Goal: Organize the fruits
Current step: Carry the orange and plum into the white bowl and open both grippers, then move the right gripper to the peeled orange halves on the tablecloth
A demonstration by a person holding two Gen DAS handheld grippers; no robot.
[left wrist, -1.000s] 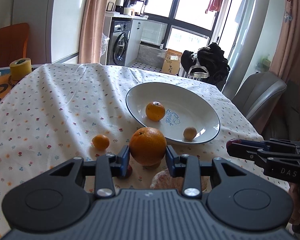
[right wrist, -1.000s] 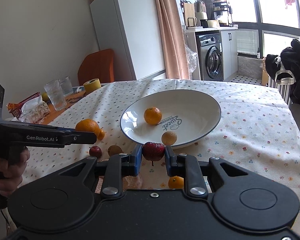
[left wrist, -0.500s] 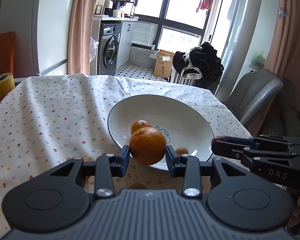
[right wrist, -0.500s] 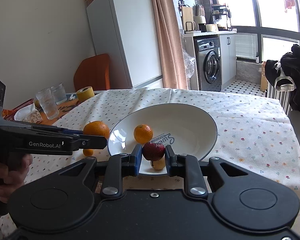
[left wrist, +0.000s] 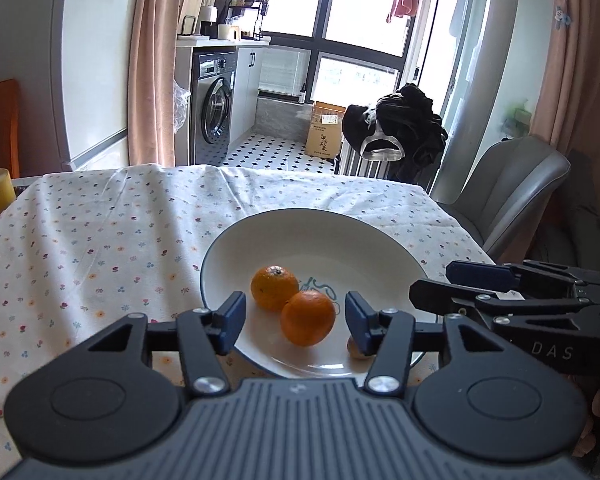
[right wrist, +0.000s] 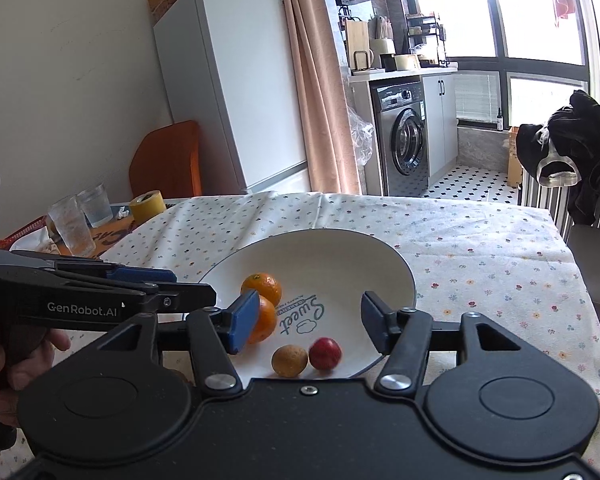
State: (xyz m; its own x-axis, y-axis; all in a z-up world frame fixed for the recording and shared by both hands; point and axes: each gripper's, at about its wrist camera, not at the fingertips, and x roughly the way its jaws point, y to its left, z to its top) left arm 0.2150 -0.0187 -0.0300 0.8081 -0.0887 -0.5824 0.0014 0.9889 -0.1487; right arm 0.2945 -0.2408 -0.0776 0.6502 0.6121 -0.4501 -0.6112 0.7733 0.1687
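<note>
Fruits lie in the white plate: two oranges touching, the nearer orange and the farther orange, plus a red fruit just beside a small brown fruit. The plate's floor reads "Sweet". The left gripper hangs over the plate with jaws spread and nothing between them; the right gripper likewise gapes empty. One tool reads "GenRobot.AI", the other "DAS". A flower-print tablecloth covers the table; beyond stand a washing machine, a white fridge and pink curtains.
</note>
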